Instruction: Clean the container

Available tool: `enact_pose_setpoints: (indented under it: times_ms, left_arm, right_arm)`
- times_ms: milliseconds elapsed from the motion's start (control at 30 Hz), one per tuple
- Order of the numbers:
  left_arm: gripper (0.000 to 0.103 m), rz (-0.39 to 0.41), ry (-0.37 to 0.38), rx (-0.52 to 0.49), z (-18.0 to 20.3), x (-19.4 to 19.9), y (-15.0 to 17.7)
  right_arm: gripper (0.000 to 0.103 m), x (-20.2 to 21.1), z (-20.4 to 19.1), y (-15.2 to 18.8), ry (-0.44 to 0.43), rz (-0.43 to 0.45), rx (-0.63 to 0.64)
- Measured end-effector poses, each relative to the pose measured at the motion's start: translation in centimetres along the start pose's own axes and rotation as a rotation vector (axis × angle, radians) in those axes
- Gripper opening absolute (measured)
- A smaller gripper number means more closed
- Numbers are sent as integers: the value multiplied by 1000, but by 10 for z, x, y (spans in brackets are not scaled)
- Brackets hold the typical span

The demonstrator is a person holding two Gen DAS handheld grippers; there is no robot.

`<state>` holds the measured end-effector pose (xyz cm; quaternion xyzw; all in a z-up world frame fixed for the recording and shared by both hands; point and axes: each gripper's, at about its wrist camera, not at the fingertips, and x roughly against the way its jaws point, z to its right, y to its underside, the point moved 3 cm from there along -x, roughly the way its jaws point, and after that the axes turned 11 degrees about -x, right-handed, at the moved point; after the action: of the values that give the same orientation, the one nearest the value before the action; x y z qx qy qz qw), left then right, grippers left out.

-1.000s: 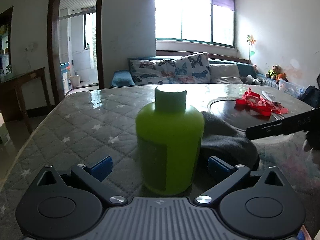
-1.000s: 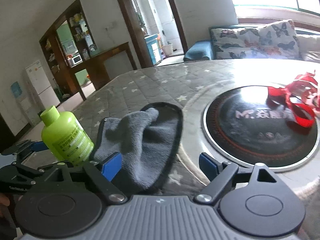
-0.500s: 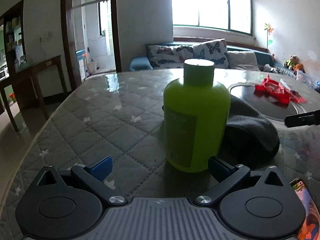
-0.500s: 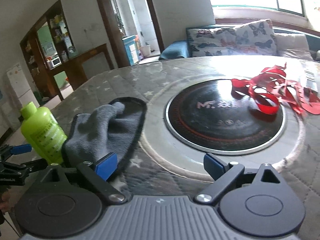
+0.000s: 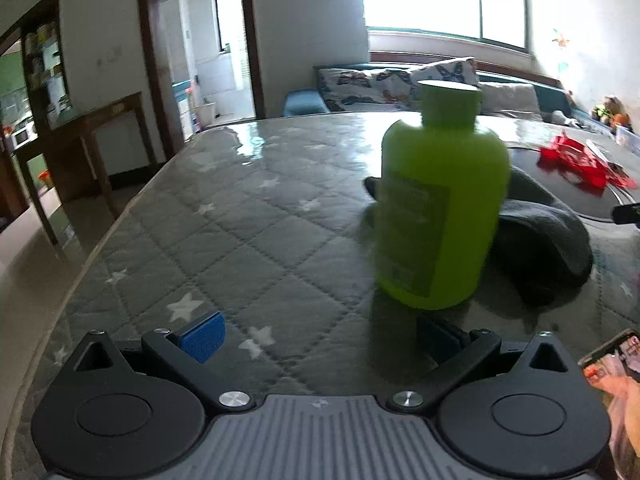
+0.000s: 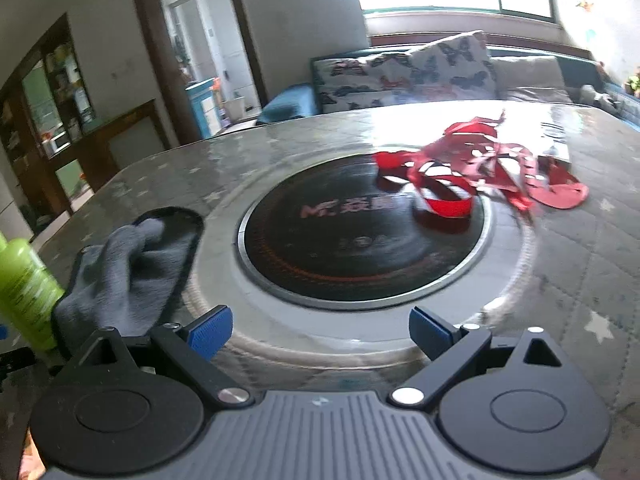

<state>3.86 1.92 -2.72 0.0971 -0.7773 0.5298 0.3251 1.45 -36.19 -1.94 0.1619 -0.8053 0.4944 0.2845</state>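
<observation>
A living room with a bright window, a sofa with butterfly-print cushions [image 5: 400,80] and a wooden doorway surrounds a table [image 5: 224,216] covered in a grey quilted, star-patterned cloth under a glossy sheet. Taking the green bottle [image 5: 438,208] as the landmark: the left gripper [image 5: 320,330] sits nearest, low over the table just in front of the bottle, its blue-padded fingers spread wide with nothing between them; the bottle stands upright just beyond the right finger, capped, its label facing the camera. Directly behind and to the right of the bottle lies a crumpled grey cloth [image 5: 540,240], touching or nearly touching it. In the right wrist view the right gripper [image 6: 320,328] is likewise spread wide and holding nothing, hovering to the right of the bottle [image 6: 24,288] and cloth [image 6: 128,276], in front of a round black induction cooktop [image 6: 352,240] set into the table. Farther from the bottle, a tangle of red ribbon [image 6: 472,176] rests on the cooktop's far right edge and spills onto the tablecloth.
</observation>
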Motion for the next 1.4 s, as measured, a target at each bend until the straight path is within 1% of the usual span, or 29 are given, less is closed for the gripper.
enact_pose_setpoints:
  times_ms: [200,300,400,433,600,967,1400]
  left_arm:
    - [103,-24,-36,69,-16,-5,1]
    - [103,-32,-66,93,-24,-9,-1]
    - [103,-44,-101,110,-31,-14,-4]
    - [103,-48,-111,118,-34,-17,-6]
    - [103,-66,-112,172,-47,-30,-14]
    - [103,-78,-150,202,-55,-50,-32]
    - [103,-72,-151,207,-59,-59,-37]
  right_arm:
    - [97,-3,11,-4,58,22,0]
    - [98,-7,17,-6,80,29,4]
    - [103,-9,21,-8,115,37,10]
    - [103,-9,22,-9,126,40,12]
    - [103,-12,26,-11,174,52,19]
    - [103,-26,28,-16,229,55,36]
    - [103,-34,23,-21,296,51,53]
